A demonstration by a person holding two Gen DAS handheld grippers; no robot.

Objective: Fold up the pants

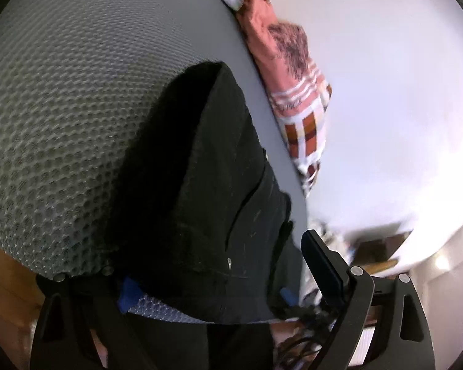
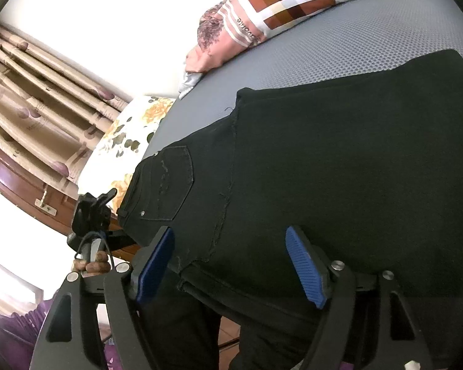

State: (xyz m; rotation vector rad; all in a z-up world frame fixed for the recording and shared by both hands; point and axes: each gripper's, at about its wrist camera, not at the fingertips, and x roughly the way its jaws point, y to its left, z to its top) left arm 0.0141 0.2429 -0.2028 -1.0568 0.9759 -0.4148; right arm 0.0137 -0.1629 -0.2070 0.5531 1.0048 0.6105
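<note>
Two grippers work at the near edge of the bed (image 2: 370, 40), where the pants (image 2: 324, 160) lie folded lengthwise on the grey mesh cover. The waistband and back pocket (image 2: 166, 185) sit toward the bed's left end in the right wrist view; the folded leg runs away across the cover, which keeps the cloth flat and supported for the next fold.

Right gripper (image 2: 234, 265): jaws spread, blue pads clear of the cloth on either side of the seam at the bed's edge. Nothing is pinched. The stance suggests a release of the fabric or a line-up for a fresh grasp at that edge.

Left gripper (image 1: 225, 283): jaws spread wide. Pants fabric lies between them, draped over the bed's edge, but the pads do not visibly press it; one finger is hidden under cloth.

Patterned clothes (image 2: 256, 12) are piled along the bed's far side, well apart from the pants, so the folding area stays free.
</note>
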